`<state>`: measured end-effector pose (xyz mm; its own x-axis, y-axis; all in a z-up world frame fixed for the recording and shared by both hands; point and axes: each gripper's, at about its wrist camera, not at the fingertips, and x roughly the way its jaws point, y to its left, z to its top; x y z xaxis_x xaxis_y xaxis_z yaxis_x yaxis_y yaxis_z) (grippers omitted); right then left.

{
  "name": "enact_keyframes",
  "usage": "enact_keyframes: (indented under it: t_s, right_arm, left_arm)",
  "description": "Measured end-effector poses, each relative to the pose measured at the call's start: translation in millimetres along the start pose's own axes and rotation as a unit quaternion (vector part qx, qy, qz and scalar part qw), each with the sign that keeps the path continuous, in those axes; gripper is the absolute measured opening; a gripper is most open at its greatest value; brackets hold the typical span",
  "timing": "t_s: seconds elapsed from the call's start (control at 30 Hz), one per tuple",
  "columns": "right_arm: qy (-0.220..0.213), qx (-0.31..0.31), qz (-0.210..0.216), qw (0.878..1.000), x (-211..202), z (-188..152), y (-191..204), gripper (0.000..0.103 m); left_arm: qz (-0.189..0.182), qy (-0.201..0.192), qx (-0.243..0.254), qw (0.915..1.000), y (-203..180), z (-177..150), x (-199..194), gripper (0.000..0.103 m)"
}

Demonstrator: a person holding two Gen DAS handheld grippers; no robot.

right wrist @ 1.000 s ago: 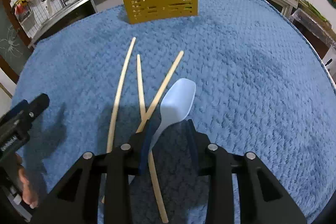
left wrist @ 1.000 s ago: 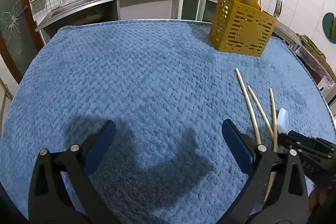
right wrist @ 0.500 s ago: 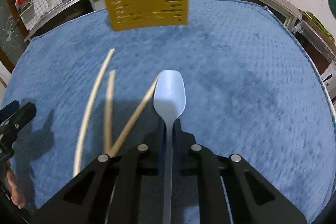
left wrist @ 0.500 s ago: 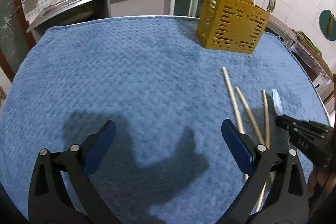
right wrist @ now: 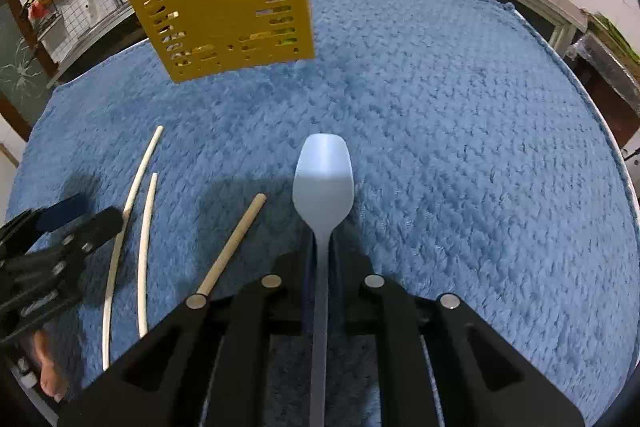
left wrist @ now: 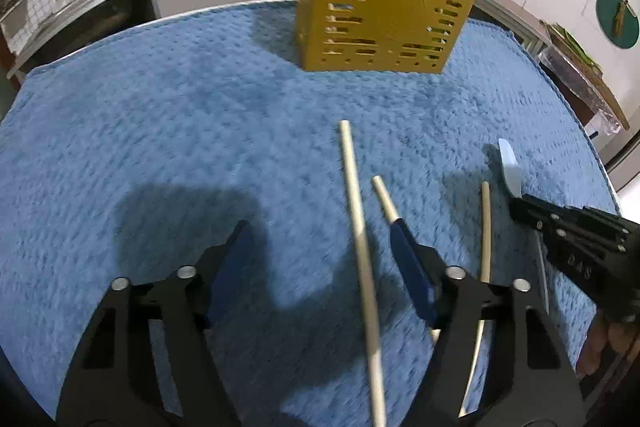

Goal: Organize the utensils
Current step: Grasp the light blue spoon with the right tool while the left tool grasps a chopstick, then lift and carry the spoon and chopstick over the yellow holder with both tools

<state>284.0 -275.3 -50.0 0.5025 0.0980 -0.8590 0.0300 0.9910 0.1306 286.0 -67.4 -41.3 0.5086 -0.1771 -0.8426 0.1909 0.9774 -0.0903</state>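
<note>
Now the right gripper (right wrist: 322, 255) pinches the thin handle of the blue spoon (right wrist: 323, 179), with the yellow holder (right wrist: 224, 7) far ahead. The left gripper (left wrist: 320, 259) is wide over a chopstick (left wrist: 360, 247). The spoon could twist and slip, because its handle is skinny.

A blue textured towel (right wrist: 460, 131) is covering the table, carrying a perforated yellow utensil holder (right wrist: 228, 15) standing at its far side and three pale chopsticks (left wrist: 356, 211) lying nearer.
</note>
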Motion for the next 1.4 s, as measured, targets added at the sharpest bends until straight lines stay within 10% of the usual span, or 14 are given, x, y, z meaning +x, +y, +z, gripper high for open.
enact_keyframes:
  t_s: [0.17, 0.4, 0.67, 1.4]
  right_arm:
    - [0.023, -0.003, 0.01, 1.0, 0.0, 2.6, -4.7, 0.01]
    - [0.029, -0.008, 0.012, 0.999, 5.4, 7.1, -5.1, 0.01]
    - [0.018, -0.012, 0.015, 1.0, 3.7, 9.7, -8.3, 0.009]
    - [-0.088, 0.012, 0.055, 0.995, -39.2, 23.0, -20.5, 0.009]
  left_arm:
    - [0.003, 0.024, 0.008, 0.9997, -9.2, 13.0, 15.5, 0.037]
    - [-0.002, 0.03, 0.002, 0.9996, -11.5, 24.9, 27.1, 0.033]
    - [-0.019, 0.027, -0.016, 0.9993, 0.1, 31.3, 27.0, 0.005]
    - [-0.067, -0.144, -0.028, 0.987, 9.4, 34.3, -71.4, 0.004]
